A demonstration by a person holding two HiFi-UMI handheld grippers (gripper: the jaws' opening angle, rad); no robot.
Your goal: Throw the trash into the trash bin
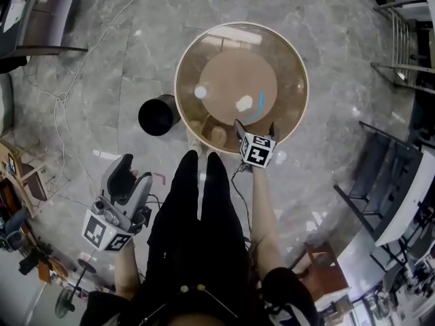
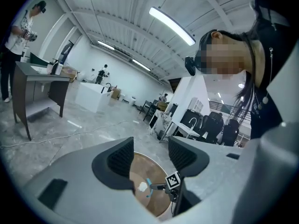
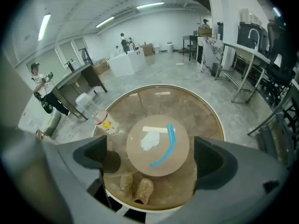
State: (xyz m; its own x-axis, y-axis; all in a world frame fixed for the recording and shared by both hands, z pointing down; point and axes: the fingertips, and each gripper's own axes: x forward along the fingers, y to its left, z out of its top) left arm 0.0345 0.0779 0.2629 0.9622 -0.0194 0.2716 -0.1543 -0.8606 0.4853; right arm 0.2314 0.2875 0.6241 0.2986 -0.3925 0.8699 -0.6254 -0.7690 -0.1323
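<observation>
A crumpled white paper [image 1: 245, 103] and a curved blue strip [image 1: 257, 109] lie on the round glass table [image 1: 293, 60]. A plastic cup [image 1: 200, 92] stands on the table's left part. The black trash bin [image 1: 159, 115] sits on the floor by the table's left edge. My right gripper [image 1: 255, 129] hangs over the table's near edge, open and empty. In the right gripper view the paper [image 3: 150, 141], the blue strip [image 3: 167, 146] and a flat white strip [image 3: 154, 129] show between its fingers. My left gripper [image 1: 132, 172] is open and empty, low at the left, away from the table.
Cables [image 1: 64, 97] trail over the marble floor at the left. Metal racks and benches [image 1: 401, 182] stand at the right. The person's shoes [image 3: 135, 186] show through the glass at the table's near edge. Other people stand at far desks [image 3: 44, 94].
</observation>
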